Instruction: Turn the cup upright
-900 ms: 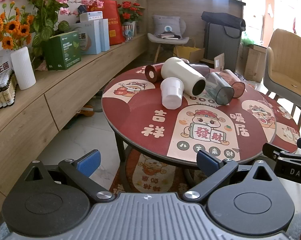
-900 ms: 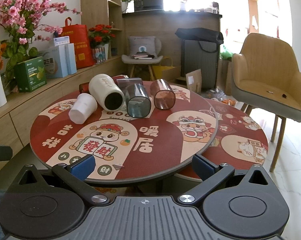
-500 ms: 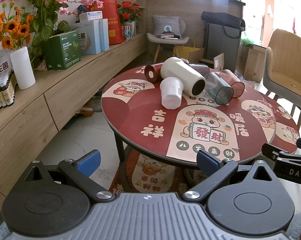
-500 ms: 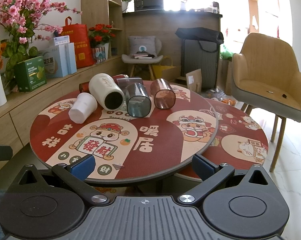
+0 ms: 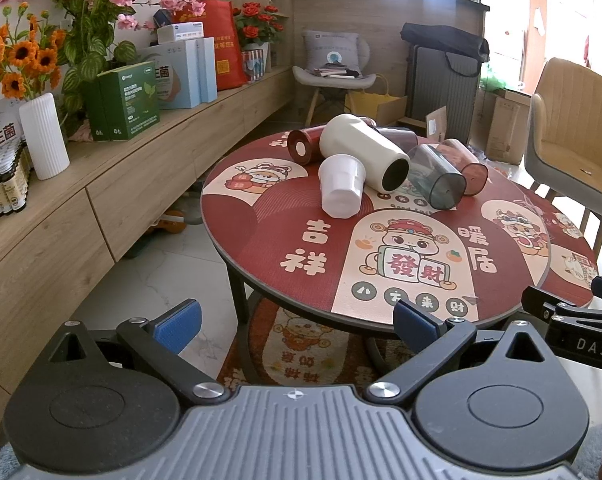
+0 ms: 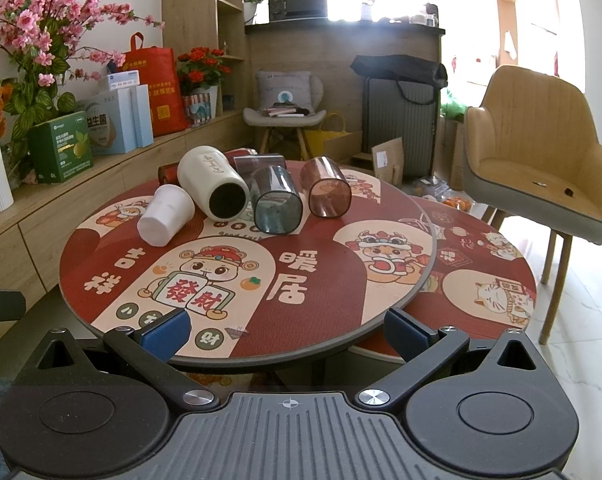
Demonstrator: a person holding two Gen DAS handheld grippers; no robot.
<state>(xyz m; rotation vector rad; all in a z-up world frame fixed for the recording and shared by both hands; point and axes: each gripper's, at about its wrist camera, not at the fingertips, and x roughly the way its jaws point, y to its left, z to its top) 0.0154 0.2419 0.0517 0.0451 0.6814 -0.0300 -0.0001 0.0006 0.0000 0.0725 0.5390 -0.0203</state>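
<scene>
Several cups lie on their sides at the far part of the round red table (image 5: 261,236) (image 6: 341,288): a small white cup (image 5: 339,191) (image 6: 165,215), a large cream cup (image 5: 363,157) (image 6: 213,183), a grey-blue clear cup (image 5: 437,179) (image 6: 275,201), a brown clear cup (image 5: 467,166) (image 6: 325,189) and a dark red cup (image 5: 303,148) behind. My left gripper (image 5: 297,322) is open and empty before the table's near edge. My right gripper (image 6: 287,330) is open and empty at the near edge.
A wooden sideboard (image 5: 101,184) with boxes, a white vase (image 5: 44,137) and flowers runs along the left. A tan armchair (image 6: 541,156) stands at the right. A lower round table (image 6: 485,264) sits under the right side. The right gripper's body (image 5: 573,328) shows in the left view.
</scene>
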